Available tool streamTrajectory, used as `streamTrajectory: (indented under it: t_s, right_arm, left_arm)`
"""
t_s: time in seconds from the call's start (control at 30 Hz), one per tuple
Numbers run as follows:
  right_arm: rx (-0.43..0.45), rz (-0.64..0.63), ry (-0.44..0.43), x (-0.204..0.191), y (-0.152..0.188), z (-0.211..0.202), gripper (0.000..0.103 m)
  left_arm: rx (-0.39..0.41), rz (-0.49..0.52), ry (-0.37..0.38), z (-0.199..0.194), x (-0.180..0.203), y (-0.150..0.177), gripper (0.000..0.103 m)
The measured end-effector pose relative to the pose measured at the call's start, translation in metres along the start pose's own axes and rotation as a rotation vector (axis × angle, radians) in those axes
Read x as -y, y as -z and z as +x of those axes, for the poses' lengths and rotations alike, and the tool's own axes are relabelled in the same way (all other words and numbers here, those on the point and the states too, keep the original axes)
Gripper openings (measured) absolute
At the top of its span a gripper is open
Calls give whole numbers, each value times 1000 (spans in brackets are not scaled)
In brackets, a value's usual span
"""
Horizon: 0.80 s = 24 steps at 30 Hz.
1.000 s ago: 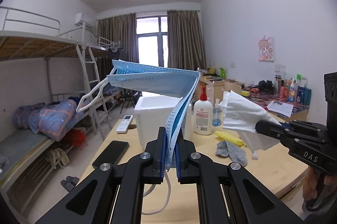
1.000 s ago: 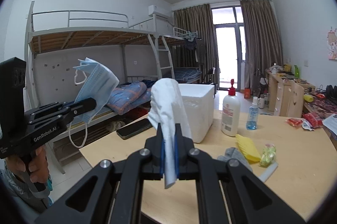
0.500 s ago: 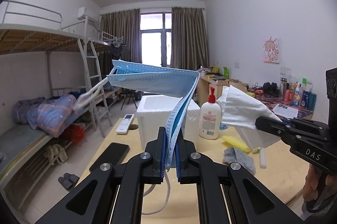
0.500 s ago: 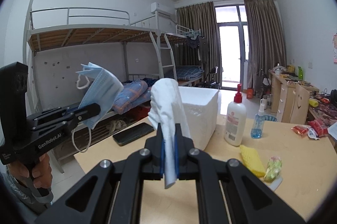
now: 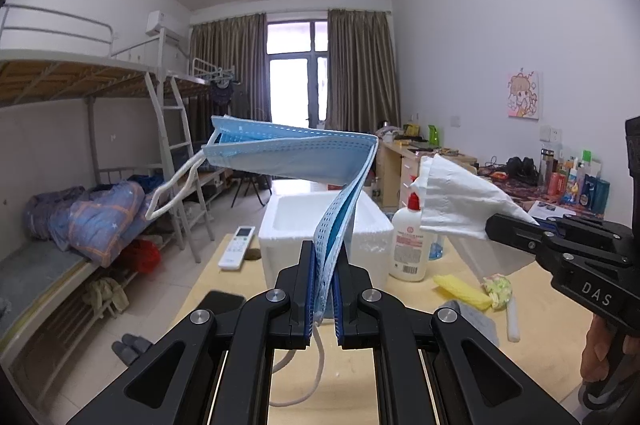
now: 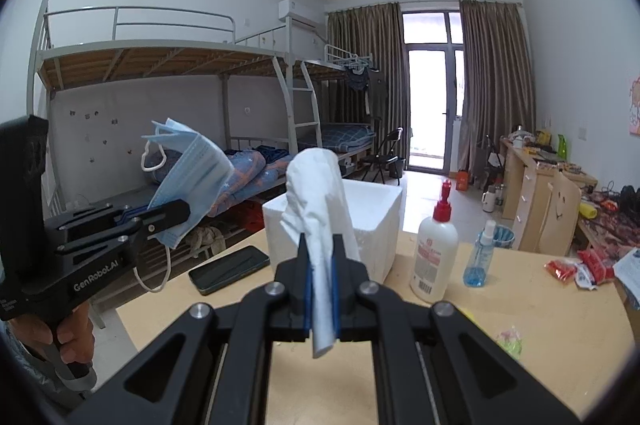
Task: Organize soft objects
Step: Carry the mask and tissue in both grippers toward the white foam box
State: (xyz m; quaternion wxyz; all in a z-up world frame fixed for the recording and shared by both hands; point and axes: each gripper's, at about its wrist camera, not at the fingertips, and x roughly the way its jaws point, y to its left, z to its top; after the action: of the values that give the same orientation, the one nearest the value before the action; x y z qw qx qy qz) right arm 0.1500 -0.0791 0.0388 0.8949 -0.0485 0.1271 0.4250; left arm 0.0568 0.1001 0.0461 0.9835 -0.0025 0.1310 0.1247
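Only my left view showed the gray sock. My left gripper pinched the blue face mask; my right gripper pinched the white tissue. The foam box at 12 o'clock looked empty.

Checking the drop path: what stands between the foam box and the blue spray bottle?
The red-capped white pump bottle, seen in the right wrist view, on the table.

Blue mask, white tissue
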Motion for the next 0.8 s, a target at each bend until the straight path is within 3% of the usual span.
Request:
streamTrajectory:
  t_s: [0.57, 0.8]
  right_arm:
    - [-23, -17, -5, 13, -32, 43, 10]
    - [-39, -10, -15, 19, -42, 63, 10]
  left_arm:
    - [0, 10, 8, 44, -12, -30, 8]
    - [-38, 8, 3, 71, -17, -37, 8]
